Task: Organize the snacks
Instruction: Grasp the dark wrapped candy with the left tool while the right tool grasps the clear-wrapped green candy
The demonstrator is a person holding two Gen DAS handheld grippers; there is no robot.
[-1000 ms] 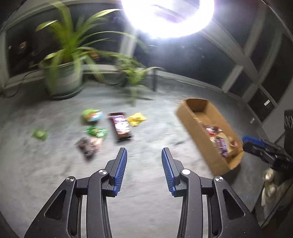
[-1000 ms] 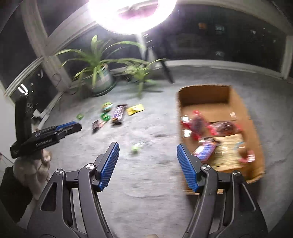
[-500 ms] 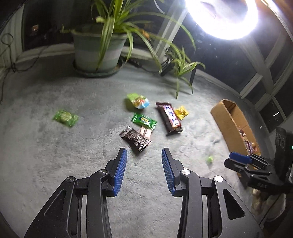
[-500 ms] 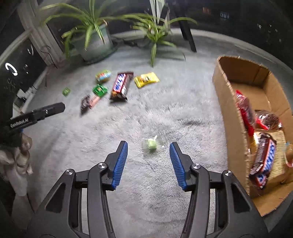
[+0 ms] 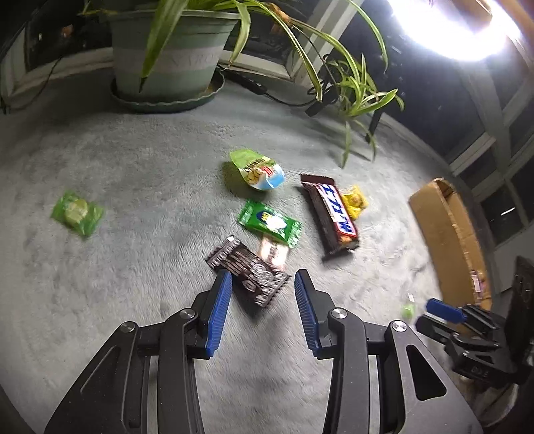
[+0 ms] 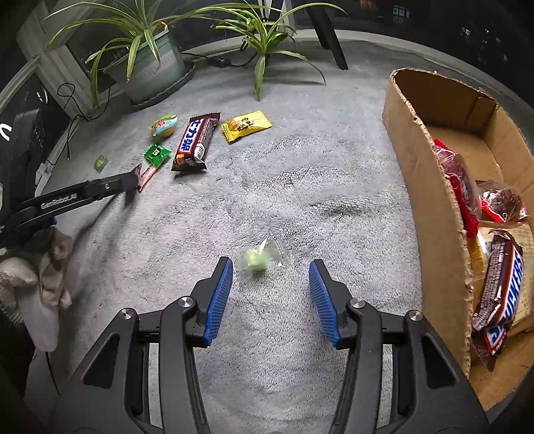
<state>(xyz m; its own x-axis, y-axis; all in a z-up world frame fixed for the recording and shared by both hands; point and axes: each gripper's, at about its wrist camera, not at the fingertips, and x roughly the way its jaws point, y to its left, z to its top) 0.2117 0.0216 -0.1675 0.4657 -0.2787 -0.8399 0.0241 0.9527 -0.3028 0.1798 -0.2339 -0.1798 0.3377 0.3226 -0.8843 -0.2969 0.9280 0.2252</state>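
The right gripper (image 6: 269, 295), jaws parted and empty after narrowing, hung over the green candy (image 6: 256, 261) lying on the rug (image 6: 300, 187) just ahead of its tips, left of the box (image 6: 430, 187), the nearer hand.

Grey carpet (image 6: 300, 160) bears loose snacks (image 6: 193, 142), cardboard box (image 6: 430, 187), potted plant (image 6: 150, 70).

A home sunroom or enclosed balcony at night: dark window panes (image 5: 507, 207) in pale frames wrap around a grey carpet (image 6: 300, 187), a large potted spider plant (image 6: 147, 63) and a smaller one (image 6: 263, 36) stand by the sill, and a bright lamp (image 5: 457, 30) glares overhead.
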